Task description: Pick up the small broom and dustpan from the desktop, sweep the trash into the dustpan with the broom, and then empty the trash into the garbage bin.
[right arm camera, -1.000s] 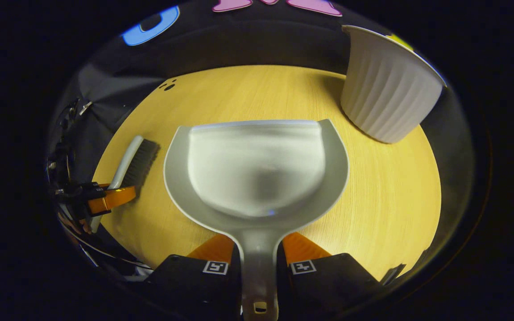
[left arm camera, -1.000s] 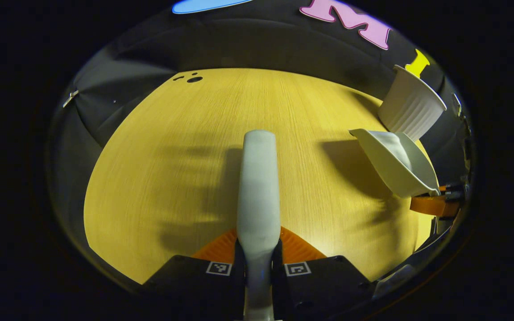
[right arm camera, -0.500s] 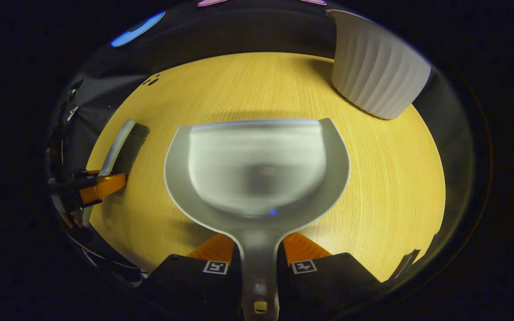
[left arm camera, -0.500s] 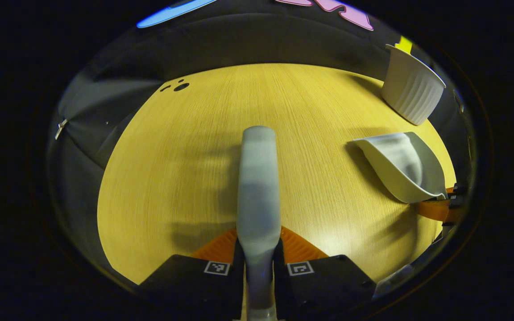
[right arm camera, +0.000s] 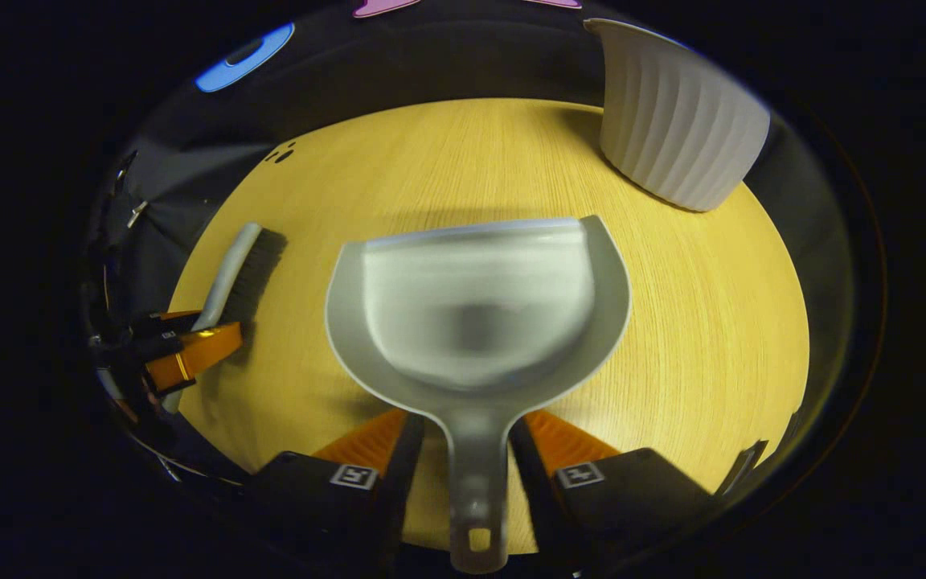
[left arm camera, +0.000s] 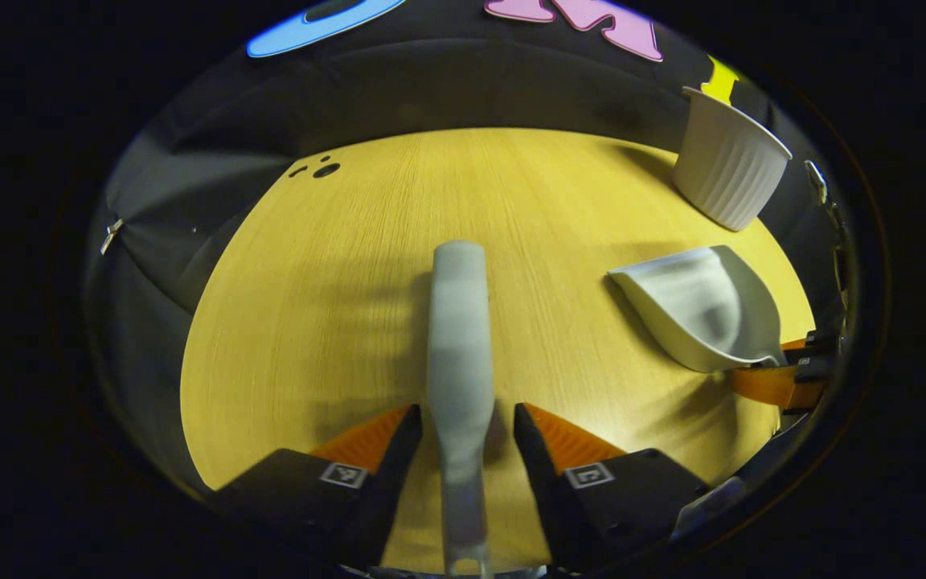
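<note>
The small broom [left arm camera: 456, 322], pale-backed with dark bristles, lies on the wooden table [left arm camera: 326, 289] between the spread fingers of my left gripper [left arm camera: 465, 418], which is open and off the handle. The grey dustpan [right arm camera: 479, 305] rests flat on the table [right arm camera: 712, 322], its handle between the parted fingers of my right gripper [right arm camera: 467, 426], also open. In the right gripper view the broom [right arm camera: 238, 269] lies at far left with the left gripper [right arm camera: 190, 354] behind it. The dustpan [left arm camera: 696, 305] and the right gripper [left arm camera: 776, 378] show at right in the left gripper view. No trash is visible on the table.
A white ribbed garbage bin [right arm camera: 672, 121] stands at the table's far right corner, beyond the dustpan; it is the same bin [left arm camera: 728, 173] at upper right in the left gripper view. Small dark holes [left arm camera: 325, 170] mark the far left of the tabletop.
Both grippers have opened: the left one has let go of the broom's handle and the right one of the dustpan's handle. Broom and dustpan now lie on the table.
</note>
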`<state>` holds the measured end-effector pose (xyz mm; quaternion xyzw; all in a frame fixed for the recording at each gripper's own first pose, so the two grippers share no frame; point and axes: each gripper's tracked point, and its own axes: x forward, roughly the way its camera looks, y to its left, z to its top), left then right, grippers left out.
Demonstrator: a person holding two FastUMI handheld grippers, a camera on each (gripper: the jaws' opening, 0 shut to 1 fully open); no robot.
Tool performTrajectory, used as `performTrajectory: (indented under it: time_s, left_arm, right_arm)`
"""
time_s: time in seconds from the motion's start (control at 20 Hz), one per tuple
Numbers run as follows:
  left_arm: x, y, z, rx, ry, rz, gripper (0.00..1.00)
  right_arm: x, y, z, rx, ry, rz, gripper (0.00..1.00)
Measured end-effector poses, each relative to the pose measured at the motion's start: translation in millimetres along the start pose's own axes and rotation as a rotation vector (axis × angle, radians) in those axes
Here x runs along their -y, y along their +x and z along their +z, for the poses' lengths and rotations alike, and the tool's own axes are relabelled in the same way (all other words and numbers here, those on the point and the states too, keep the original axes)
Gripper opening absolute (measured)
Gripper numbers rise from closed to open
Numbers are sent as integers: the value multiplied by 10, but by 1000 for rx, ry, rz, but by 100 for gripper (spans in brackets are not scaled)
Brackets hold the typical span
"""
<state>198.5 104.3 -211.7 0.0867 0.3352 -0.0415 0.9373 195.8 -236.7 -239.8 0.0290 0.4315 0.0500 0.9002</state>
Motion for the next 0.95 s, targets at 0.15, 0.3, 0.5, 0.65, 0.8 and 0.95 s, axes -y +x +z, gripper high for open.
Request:
performTrajectory:
  time_s: [0.15,0.3,0.5,0.65,0.8,0.95]
  left_arm:
    - [37,-316,126,90,-26,-10,99]
    - [137,-748,340,218,-30,-27,98]
    - [229,-1399,664,414,-1,-15,97]
    - [461,-1807,844,511,19,-39,97]
    - [660,-2222,1098,622,28,-54,97]
    - [738,-2550,1219,755,62,-1,97]
  right_arm:
    - [11,-216,98,51,-13,-20,100]
    - [19,-579,298,163,-3,-31,99]
    - [68,-1219,724,377,-5,-55,99]
    - [83,-1652,951,492,21,-53,99]
    - [110,-1913,998,549,24,-58,99]
    - [108,-2261,948,655,-7,-80,99]
